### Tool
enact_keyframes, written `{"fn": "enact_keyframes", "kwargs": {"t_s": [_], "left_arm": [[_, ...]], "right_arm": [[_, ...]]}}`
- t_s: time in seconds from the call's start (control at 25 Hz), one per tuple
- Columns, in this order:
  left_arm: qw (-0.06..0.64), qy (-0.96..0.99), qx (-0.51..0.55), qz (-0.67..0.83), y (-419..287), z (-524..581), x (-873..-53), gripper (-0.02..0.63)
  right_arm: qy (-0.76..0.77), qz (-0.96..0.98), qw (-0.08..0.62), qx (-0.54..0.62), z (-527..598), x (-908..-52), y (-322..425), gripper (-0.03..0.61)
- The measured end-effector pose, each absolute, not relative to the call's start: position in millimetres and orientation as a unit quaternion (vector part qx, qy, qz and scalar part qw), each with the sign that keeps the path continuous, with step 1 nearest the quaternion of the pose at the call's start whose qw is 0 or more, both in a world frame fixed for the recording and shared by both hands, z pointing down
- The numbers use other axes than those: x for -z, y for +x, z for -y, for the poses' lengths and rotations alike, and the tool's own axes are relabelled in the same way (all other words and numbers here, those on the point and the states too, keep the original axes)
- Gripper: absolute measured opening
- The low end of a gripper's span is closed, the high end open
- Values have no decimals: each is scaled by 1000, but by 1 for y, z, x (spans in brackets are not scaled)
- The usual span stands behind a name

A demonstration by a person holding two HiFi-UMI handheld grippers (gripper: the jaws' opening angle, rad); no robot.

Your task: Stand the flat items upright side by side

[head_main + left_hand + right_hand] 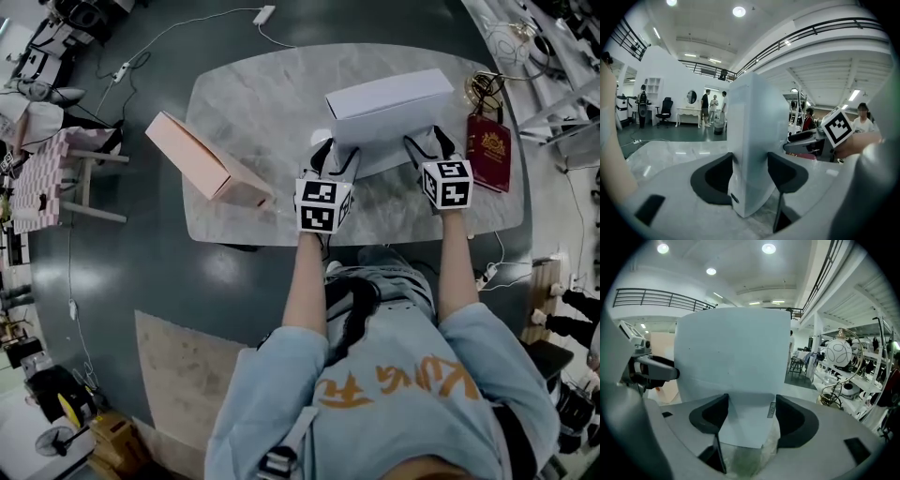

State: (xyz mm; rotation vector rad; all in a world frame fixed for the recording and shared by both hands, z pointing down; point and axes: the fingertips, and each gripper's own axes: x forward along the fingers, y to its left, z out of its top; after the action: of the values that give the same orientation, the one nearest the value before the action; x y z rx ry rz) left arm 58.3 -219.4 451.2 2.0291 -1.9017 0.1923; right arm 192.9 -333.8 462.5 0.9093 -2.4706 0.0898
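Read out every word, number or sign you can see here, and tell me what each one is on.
Nothing here reads clearly.
Shirt: orange lettering on the back, upside down in the head view, illegible.
Red booklet: gold emblem and print, too small to read.
White box: small label on its side, too blurred.
Marker cubes: black-and-white square patterns, not words.
Pink box: no print visible.

Open marble table between pink box and white box — red booklet crowding right side
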Motion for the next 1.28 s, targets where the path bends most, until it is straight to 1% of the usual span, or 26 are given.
{"fn": "enact_keyframes", "kwargs": {"t_s": [0.44, 0.72, 0.84, 0.92, 0.96, 1.0, 1.04, 1.16, 1.28], "left_arm": [[184, 730, -84, 653, 65, 204, -455, 230], [187, 715, -69, 670, 57, 187, -450, 155], [191, 700, -56, 686, 47, 172, -451, 125], [193, 691, -49, 695, 42, 161, -452, 109], [193, 686, -48, 699, 39, 156, -453, 100], [193, 682, -46, 703, 37, 151, -453, 91], [192, 679, -44, 708, 34, 145, -453, 80], [189, 665, -37, 722, 23, 126, -453, 37], [188, 652, -30, 734, 15, 109, -454, 14]], "right_arm": [[369, 888, 267, -64, 311, -462, 199, 307], [365, 891, 258, -76, 284, -460, 200, 307], [368, 893, 247, -73, 270, -458, 198, 289], [368, 897, 233, -71, 260, -455, 196, 252], [366, 901, 222, -71, 255, -453, 194, 214], [363, 905, 211, -72, 249, -450, 192, 162], [359, 908, 203, -73, 243, -448, 190, 129], [353, 912, 195, -72, 224, -447, 180, 74], [349, 915, 191, -67, 208, -445, 173, 20]]}}
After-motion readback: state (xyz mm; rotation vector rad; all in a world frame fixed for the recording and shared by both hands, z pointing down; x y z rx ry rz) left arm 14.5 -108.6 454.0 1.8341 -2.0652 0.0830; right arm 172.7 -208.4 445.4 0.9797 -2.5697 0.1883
